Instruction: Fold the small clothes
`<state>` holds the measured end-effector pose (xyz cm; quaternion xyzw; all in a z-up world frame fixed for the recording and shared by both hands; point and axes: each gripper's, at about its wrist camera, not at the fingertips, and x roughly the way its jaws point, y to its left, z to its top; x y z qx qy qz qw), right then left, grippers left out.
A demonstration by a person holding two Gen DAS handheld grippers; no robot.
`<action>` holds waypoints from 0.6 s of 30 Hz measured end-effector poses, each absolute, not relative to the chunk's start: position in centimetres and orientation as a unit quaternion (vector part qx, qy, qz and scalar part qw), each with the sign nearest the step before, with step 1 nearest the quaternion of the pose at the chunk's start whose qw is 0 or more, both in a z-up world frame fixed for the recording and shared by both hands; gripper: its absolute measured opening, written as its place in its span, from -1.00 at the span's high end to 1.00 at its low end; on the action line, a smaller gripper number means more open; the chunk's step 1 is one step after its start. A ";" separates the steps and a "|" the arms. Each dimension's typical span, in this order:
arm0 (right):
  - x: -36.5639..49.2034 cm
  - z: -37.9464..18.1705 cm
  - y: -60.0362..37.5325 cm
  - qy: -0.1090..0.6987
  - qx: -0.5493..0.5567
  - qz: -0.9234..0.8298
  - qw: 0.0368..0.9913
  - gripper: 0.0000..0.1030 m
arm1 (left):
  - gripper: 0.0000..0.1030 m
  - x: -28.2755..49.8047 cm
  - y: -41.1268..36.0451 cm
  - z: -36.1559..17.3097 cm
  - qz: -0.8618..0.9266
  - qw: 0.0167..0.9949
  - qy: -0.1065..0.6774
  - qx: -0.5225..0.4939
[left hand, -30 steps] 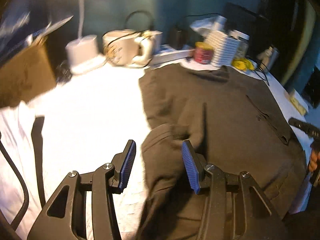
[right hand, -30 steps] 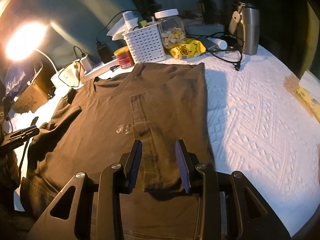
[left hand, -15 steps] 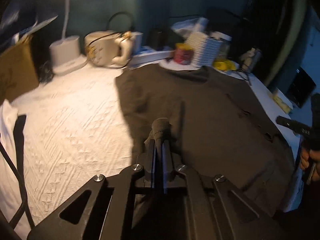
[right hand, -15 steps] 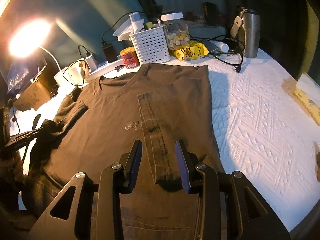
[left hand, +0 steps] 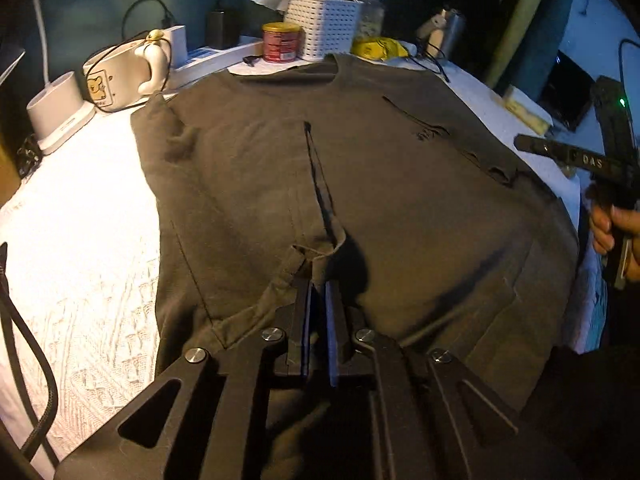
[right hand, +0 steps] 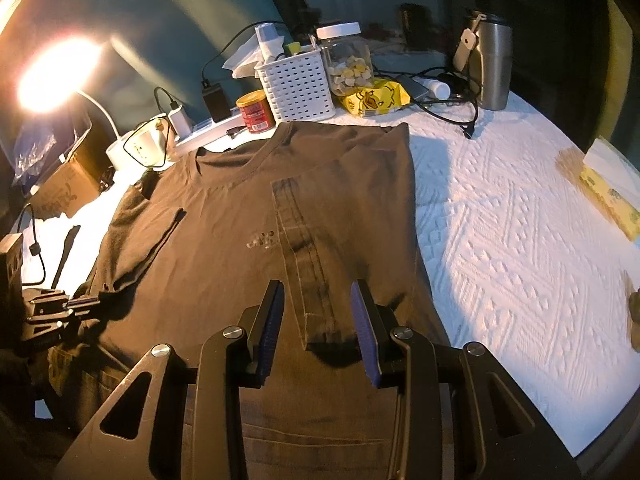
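A dark brown T-shirt [right hand: 224, 240] is spread across the white quilted tabletop [right hand: 520, 240], its collar toward the far edge where a white basket [right hand: 298, 84] and a red tin [right hand: 254, 114] stand. The right side has already been folded in, its sleeve laid as a strip down the middle. The step in hand appears to be the matching fold of the left side. A bunch of sleeve fabric is pinched in the left gripper [left hand: 318, 292], whose jaws have just been closing and now stand nearly together on the cloth, angled steeply downward over the shirt's near half. The next move would call for the pinched cloth to be laid flat over the body and released. The right gripper [right hand: 318, 304] is held half open above the folded strip, gripping nothing, angled down toward the near edge.
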<state>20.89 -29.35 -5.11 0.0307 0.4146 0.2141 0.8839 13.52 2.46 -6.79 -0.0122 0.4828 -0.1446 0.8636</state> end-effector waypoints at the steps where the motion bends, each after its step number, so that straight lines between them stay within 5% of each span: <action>1: 20.9 -5.2 -29.5 0.415 0.032 0.213 0.884 0.28 | 0.77 13.5 2.4 -6.4 -0.149 0.864 0.480 -0.009; 4: 20.8 -5.4 -29.9 0.415 0.036 0.211 0.884 0.28 | 0.46 13.4 2.4 -5.2 -0.142 0.877 0.459 -0.010; 6: 20.8 -5.6 -30.1 0.417 0.038 0.211 0.884 0.28 | -0.02 13.7 2.6 -4.5 -0.132 0.886 0.444 -0.011; 8: 20.8 -5.8 -30.3 0.418 0.040 0.210 0.883 0.28 | -0.23 14.1 2.7 -4.4 -0.121 0.892 0.435 -0.004; 18: 20.6 -6.1 -31.3 0.420 0.049 0.202 0.884 0.28 | -0.23 14.6 0.5 -7.1 -0.180 0.857 0.483 0.016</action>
